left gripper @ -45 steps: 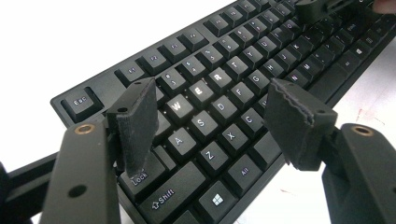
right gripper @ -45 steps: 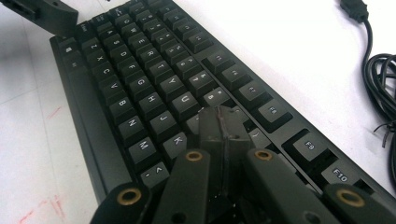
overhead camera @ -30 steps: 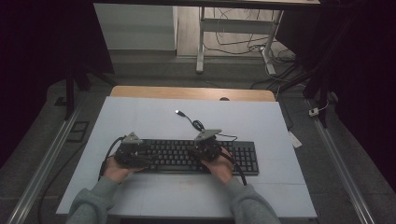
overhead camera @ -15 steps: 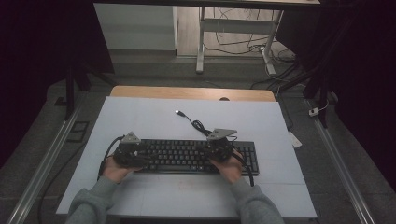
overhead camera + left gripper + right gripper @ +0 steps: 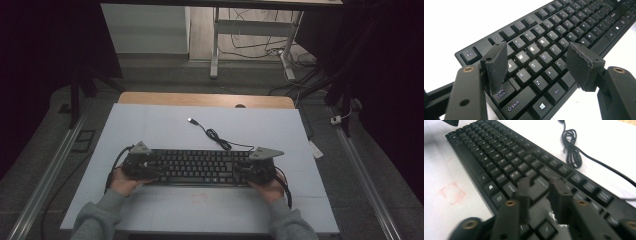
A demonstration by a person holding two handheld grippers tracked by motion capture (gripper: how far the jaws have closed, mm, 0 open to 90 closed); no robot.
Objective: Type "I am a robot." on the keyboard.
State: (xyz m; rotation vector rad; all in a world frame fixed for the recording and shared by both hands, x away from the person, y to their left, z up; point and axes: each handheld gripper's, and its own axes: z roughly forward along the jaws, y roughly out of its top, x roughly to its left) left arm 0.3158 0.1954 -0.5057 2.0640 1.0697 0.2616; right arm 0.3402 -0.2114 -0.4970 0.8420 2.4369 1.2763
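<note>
Both grippers – left gripper (image 5: 536, 62) wide, right gripper (image 5: 539, 195) narrower – over keyboard (image 5: 200, 167).

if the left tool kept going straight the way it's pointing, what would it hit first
Most likely the keyboard. The left tool points down at its letter keys, jaws open over the A, S and Z area. How far above the keys it sits is unclear.

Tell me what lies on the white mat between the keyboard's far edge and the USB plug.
The keyboard's own black cable, bunched in a small coil, runs to the USB plug; the high view shows it, on otherwise bare white mat.
</note>
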